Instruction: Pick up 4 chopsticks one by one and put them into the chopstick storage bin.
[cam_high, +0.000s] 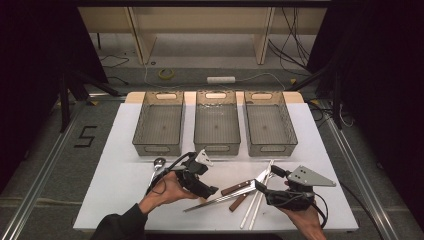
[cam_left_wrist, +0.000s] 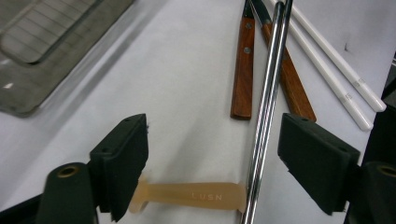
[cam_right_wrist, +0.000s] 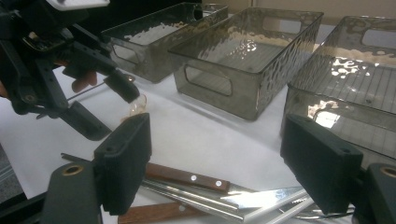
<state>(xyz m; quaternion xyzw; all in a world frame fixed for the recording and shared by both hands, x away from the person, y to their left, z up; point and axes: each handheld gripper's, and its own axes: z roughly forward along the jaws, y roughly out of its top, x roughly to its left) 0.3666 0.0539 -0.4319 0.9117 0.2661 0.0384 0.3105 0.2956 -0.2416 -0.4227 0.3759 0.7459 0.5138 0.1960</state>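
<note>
From the high view, the left gripper (cam_high: 212, 190) reaches low over the bench (cam_high: 125, 180) toward the heap of cutlery, and the right gripper (cam_high: 258, 185) sits at the far side of the same heap. Three bins (cam_high: 215, 122) wait beyond both.

In the left gripper view, its fingers (cam_left_wrist: 122, 161) stand wide with nothing pinched. A pale plastic spoon handle (cam_left_wrist: 201, 196) lies flat between them, close to the left finger, and the steel chopsticks (cam_left_wrist: 266, 112) cross over its end nearer the right finger. The wooden-handled knives (cam_left_wrist: 243, 70) lie beyond the fingertips. To do this well I'd lower squarely, keep the chopsticks outside the pinch, and close on the handle alone.

In the right gripper view, its fingers (cam_right_wrist: 125, 158) are spread wide and empty above a knife and the chopsticks (cam_right_wrist: 196, 198); best it holds off.
</note>
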